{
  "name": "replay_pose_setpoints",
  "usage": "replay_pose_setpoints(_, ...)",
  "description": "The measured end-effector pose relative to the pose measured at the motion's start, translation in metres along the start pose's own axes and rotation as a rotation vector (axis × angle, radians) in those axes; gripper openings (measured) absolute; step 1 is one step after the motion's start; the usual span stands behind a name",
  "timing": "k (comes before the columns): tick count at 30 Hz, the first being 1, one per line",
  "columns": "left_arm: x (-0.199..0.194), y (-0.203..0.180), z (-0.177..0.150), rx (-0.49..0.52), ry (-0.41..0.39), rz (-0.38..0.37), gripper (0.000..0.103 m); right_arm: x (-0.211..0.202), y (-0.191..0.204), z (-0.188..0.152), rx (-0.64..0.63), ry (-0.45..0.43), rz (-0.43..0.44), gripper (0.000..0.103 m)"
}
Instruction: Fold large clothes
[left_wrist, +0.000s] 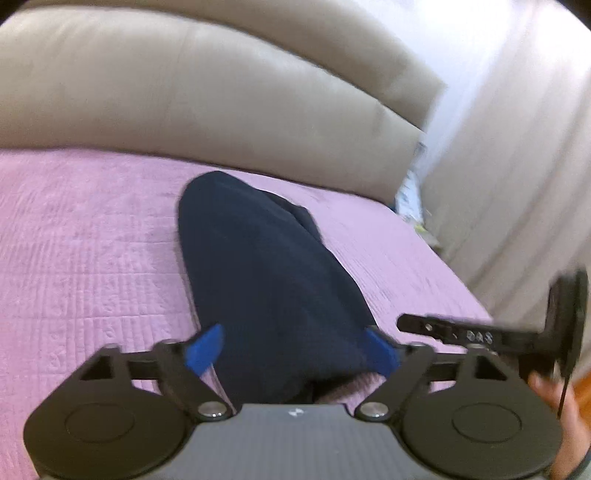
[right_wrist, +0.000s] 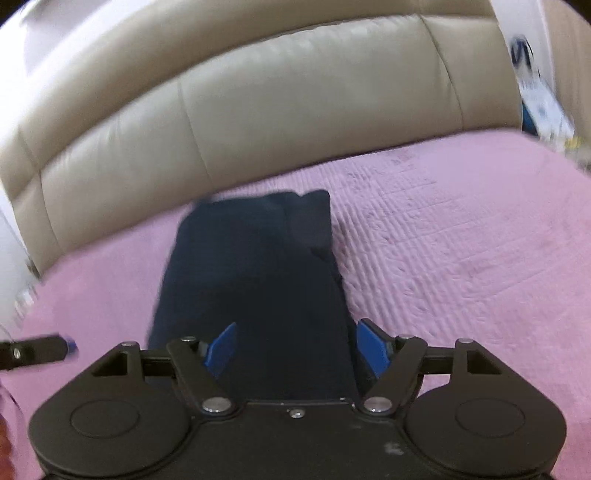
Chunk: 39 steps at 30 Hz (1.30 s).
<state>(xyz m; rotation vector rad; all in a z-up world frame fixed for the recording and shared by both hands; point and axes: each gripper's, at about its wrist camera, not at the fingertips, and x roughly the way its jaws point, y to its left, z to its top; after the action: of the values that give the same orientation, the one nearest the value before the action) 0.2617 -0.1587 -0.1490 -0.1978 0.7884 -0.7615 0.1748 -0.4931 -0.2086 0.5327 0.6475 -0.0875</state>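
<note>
A dark navy garment (left_wrist: 266, 280) lies folded into a long narrow strip on the pink quilted bedspread (left_wrist: 92, 258), running away toward the headboard. My left gripper (left_wrist: 293, 349) hovers over its near end, open, with the blue pads either side of the cloth and not pressing on it. In the right wrist view the same garment (right_wrist: 255, 280) lies under my right gripper (right_wrist: 297, 347), also open, its pads wide apart above the strip's near end. One black finger (left_wrist: 443, 328) of the right gripper shows at the right of the left wrist view, with a hand (left_wrist: 554, 402) behind it.
A beige padded leather headboard (right_wrist: 295, 110) closes the far side of the bed. Pale curtains (left_wrist: 517, 166) hang at the right, with some printed packaging (left_wrist: 410, 199) in the gap beside the bed. The bedspread (right_wrist: 461, 258) spreads to both sides of the garment.
</note>
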Motion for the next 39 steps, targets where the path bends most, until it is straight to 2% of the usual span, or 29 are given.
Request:
replay_pose_setpoints(1, 0.006, 0.005, 0.008, -0.057, 0.003, -0.006, 0.099, 0.012, -0.006, 0.006, 0.031, 0.015, 0.01, 0.085)
replay_pose_setpoints(2, 0.012, 0.012, 0.015, -0.114, 0.011, -0.02, 0.101, 0.017, -0.008, 0.01, 0.043, 0.026, 0.014, 0.085)
replay_pose_setpoints(5, 0.042, 0.036, 0.033, -0.289, 0.059, -0.101, 0.101, 0.044, -0.015, 0.017, 0.054, 0.05, 0.014, 0.085)
replay_pose_setpoints(8, 0.073, 0.058, 0.035, -0.394, 0.091, -0.117, 0.1, 0.072, -0.025, 0.011, 0.078, 0.091, 0.021, 0.085)
replay_pose_setpoints(10, 0.094, 0.069, 0.03, -0.423, 0.111, -0.111, 0.1, 0.088, -0.033, 0.006, 0.078, 0.119, 0.02, 0.085)
replay_pose_setpoints(14, 0.122, 0.083, 0.016, -0.424, 0.102, -0.115, 0.101, 0.101, -0.049, -0.006, 0.105, 0.141, 0.114, 0.088)
replay_pose_setpoints(19, 0.145, 0.102, -0.001, -0.467, 0.101, -0.174, 0.103, 0.112, -0.06, -0.006, 0.125, 0.143, 0.203, 0.088)
replay_pose_setpoints(21, 0.159, 0.107, -0.007, -0.497, 0.133, -0.202, 0.103, 0.114, -0.058, -0.003, 0.139, 0.151, 0.219, 0.083)
replay_pose_setpoints(23, 0.17, 0.103, -0.009, -0.494, 0.148, -0.202, 0.103, 0.118, -0.054, -0.001, 0.142, 0.163, 0.226, 0.062)
replay_pose_setpoints(25, 0.174, 0.091, -0.005, -0.439, 0.14, -0.165, 0.103, 0.112, -0.046, -0.003, 0.132, 0.147, 0.231, 0.048)
replay_pose_setpoints(27, 0.171, 0.082, -0.002, -0.403, 0.129, -0.126, 0.089, 0.099, -0.039, -0.003, 0.124, 0.124, 0.243, 0.041)
replay_pose_setpoints(29, 0.159, 0.075, 0.004, -0.331, 0.12, -0.117, 0.064, 0.084, -0.03, -0.002, 0.139, 0.117, 0.276, 0.037)
replay_pose_setpoints(31, 0.145, 0.069, 0.012, -0.268, 0.117, -0.125, 0.058, 0.065, -0.009, -0.001, 0.096, 0.107, 0.29, 0.036)
replay_pose_setpoints(33, 0.123, 0.064, 0.018, -0.234, 0.099, -0.151, 0.057, 0.037, 0.02, -0.004, 0.048, 0.092, 0.313, 0.036)
replay_pose_setpoints(35, 0.088, 0.06, 0.023, -0.204, 0.058, -0.176, 0.057, 0.006, 0.043, -0.008, 0.027, 0.072, 0.34, 0.036)
replay_pose_setpoints(39, 0.004, 0.058, 0.022, -0.213, -0.011, -0.212, 0.057, -0.06, 0.089, -0.029, 0.001, 0.048, 0.385, 0.036)
